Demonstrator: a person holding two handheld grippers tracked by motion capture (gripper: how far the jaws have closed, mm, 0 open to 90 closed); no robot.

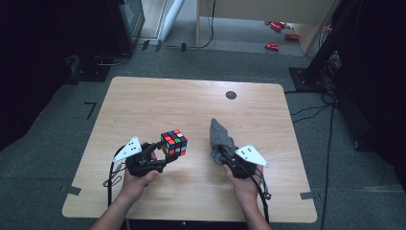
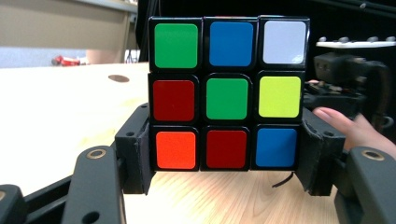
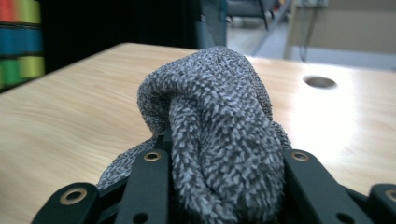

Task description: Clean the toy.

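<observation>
Two grips: left hand-held gripper (image 1: pixel 163 151) clamping cube (image 1: pixel 174 142), rigid, slick, best by flat sides; right hand-held gripper (image 1: pixel 225 154) pinching cloth (image 1: pixel 219 134), soft, light, bunched.

Light wood tabletop (image 1: pixel 143 100) with a round cable hole (image 1: pixel 231 95), grey carpet floor (image 1: pixel 48 158), some red bits (image 1: pixel 273 46) lying out back.

I see a glossy plastic cube (image 2: pixel 227 93), a rough, nubbly grey cloth (image 3: pixel 219 135), and a smooth wood-grain desk (image 1: pixel 143 105).
</observation>
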